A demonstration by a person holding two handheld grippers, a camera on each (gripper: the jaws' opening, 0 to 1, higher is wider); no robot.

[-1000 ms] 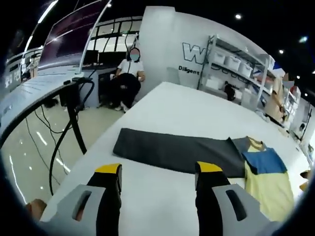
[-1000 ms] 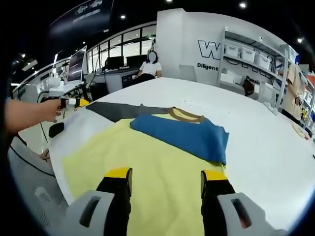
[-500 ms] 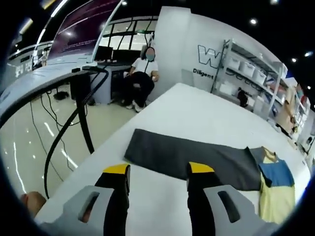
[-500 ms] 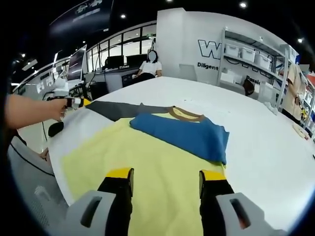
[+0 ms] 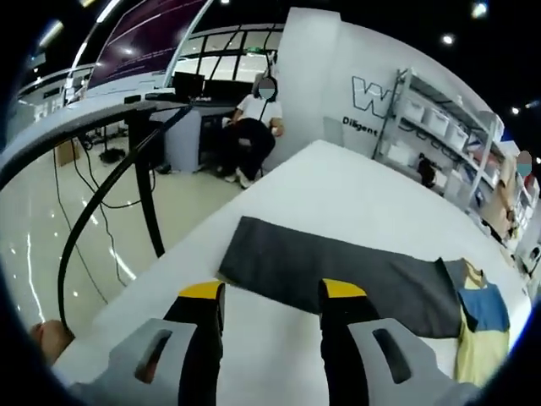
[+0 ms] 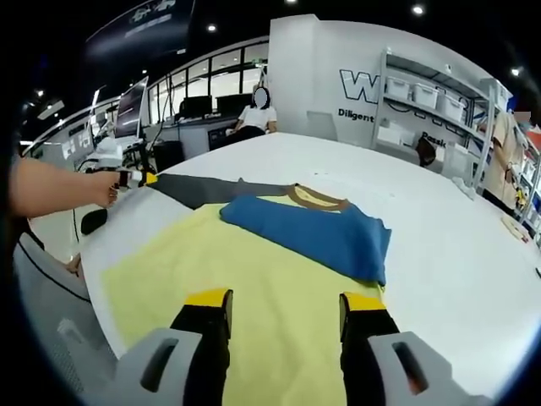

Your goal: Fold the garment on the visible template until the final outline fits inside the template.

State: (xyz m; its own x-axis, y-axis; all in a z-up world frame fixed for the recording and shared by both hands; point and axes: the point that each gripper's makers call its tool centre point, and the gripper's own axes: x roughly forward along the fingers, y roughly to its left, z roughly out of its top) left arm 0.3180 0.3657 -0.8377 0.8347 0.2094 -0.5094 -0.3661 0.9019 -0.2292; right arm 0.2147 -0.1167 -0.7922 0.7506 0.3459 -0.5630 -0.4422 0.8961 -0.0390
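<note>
A yellow garment (image 6: 194,279) lies flat on the white table (image 6: 439,245), with a blue part (image 6: 313,233) folded across it below a brown collar (image 6: 317,199). A dark grey rectangular strip (image 5: 338,271) stretches away from the garment's collar end. My right gripper (image 6: 286,304) hovers open over the yellow cloth, nothing between its jaws. My left gripper (image 5: 272,296) stands open just short of the grey strip's near edge, over bare table. In the right gripper view, a hand holds the left gripper (image 6: 139,178) at the strip's far left end. The garment (image 5: 482,330) sits at the far right of the left gripper view.
The table edge (image 5: 161,279) drops to a shiny floor on the left, where a black pole and cables (image 5: 144,186) stand. A seated person (image 5: 258,127) is at a desk beyond the table. Shelves with bins (image 6: 431,93) line the back wall.
The left gripper's view has shifted left along the grey strip, leaving the garment at the right edge, and its jaws have narrowed a little. The right gripper has barely moved.
</note>
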